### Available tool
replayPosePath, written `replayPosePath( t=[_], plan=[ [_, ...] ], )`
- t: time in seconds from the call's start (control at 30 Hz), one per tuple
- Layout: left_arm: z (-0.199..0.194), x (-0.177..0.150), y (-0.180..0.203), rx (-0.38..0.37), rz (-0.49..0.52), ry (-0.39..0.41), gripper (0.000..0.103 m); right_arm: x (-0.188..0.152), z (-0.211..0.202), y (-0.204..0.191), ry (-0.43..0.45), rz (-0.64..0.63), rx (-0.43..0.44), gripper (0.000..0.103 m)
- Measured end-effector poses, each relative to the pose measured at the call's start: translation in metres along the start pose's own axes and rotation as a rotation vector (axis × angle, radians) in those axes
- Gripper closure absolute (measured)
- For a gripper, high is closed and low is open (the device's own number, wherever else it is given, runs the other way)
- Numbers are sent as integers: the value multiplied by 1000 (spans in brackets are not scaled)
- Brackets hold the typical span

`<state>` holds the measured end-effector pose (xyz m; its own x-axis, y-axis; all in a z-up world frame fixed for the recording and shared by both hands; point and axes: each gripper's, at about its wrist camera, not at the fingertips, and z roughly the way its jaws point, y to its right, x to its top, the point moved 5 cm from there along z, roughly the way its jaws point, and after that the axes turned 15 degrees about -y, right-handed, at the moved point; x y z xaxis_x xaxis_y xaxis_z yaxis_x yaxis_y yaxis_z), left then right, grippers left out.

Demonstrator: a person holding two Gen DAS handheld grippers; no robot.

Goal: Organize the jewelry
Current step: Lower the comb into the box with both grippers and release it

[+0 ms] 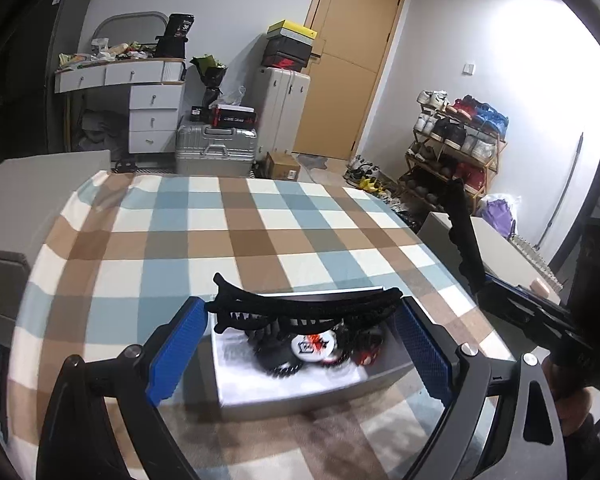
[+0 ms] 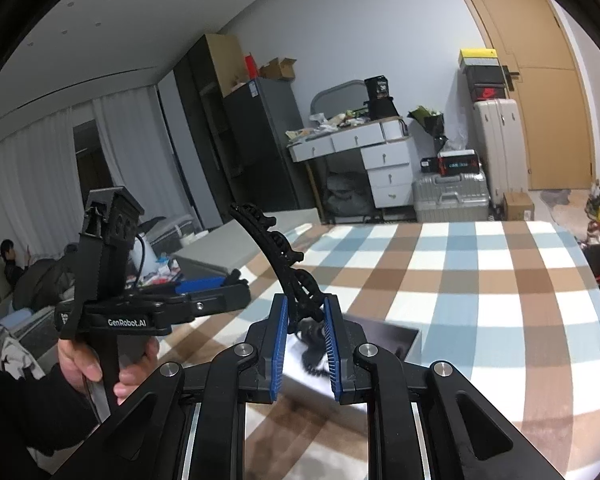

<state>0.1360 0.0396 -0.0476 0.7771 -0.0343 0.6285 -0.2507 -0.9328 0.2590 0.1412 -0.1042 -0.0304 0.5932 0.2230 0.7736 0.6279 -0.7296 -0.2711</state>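
A long black hair clip [image 1: 300, 304] is held above a grey box [image 1: 296, 396] on the checked tablecloth. In the right wrist view my right gripper [image 2: 305, 312] is shut on the clip's [image 2: 280, 256] lower end, and the clip curves up and to the left. In the left wrist view my left gripper [image 1: 300, 320] is open, its blue pads [image 1: 176, 348] wide on either side of the clip. The box holds a round white badge [image 1: 314, 346], dark hair ties [image 1: 276, 356] and a red item [image 1: 368, 354]. The right gripper's body [image 1: 540, 312] shows at the right.
The table [image 1: 236, 224] wears a blue, brown and white checked cloth. Behind it stand silver suitcases [image 1: 216, 150], a white drawer desk [image 1: 140, 92], a shoe rack [image 1: 456, 148] and a wooden door [image 1: 348, 60]. A person [image 2: 12, 264] sits far left.
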Motion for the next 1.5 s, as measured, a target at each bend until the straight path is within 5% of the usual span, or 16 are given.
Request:
replayPosePath(
  t=[0.5, 0.83, 1.13, 1.5],
  plan=[
    [35, 9, 0, -77, -2, -76, 11, 7, 36, 25, -40, 23, 29, 86],
    [49, -2, 3, -57, 27, -132, 11, -4, 60, 38, -119, 55, 49, 86],
    [56, -9, 5, -53, 57, -163, 11, -15, 89, 32, -243, 16, 5, 86],
    [61, -8, 8, -103, 78, -182, 10, -18, 86, 31, -242, 12, -26, 83]
  ],
)
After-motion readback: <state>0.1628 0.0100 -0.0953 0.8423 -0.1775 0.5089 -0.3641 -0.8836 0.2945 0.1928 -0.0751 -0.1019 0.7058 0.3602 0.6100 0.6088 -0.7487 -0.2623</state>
